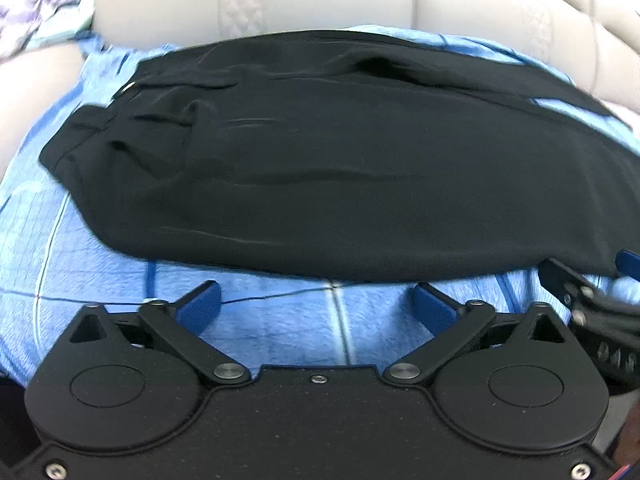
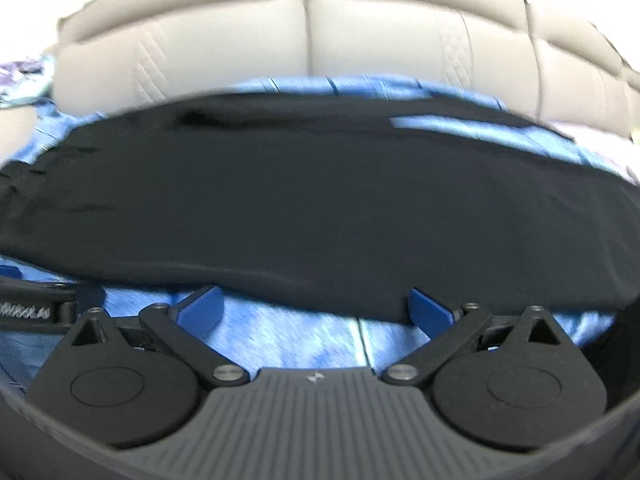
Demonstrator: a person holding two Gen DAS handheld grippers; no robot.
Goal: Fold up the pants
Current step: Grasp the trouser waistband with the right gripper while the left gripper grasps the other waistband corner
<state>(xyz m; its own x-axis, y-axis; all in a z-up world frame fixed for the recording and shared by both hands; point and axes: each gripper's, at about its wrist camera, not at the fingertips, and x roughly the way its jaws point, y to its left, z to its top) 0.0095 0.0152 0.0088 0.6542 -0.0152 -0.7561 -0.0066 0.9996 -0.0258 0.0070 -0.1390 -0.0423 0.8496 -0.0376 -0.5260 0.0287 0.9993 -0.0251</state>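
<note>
Black pants [image 1: 340, 168] lie flat on a blue patterned sheet [image 1: 280, 332] covering a bed, with their long axis running left to right across both views. In the left wrist view the waistband end points toward the left of the frame, where a small metal button [image 1: 129, 87] and bunched pleats show at the upper left of the garment, while the legs stretch away to the right edge. A padded light grey headboard [image 1: 280, 0] fills the top of the frame behind the pants, and a purple floral cloth [image 1: 28, 12] sits in the upper left corner. The left tongs [image 1: 318, 304] stand wide apart, blue pads over bare sheet just short of the near edge of the pants, clamped on nothing. At the lower right of that view the right tongs [image 1: 580, 276] reach to the pants' near edge. In the right wrist view the pants [image 2: 320, 208] again span the frame, blurred. The right tongs [image 2: 316, 308] are spread apart, their right pad [image 2: 430, 310] at the fabric's near edge; whether it touches the cloth is unclear.
</note>
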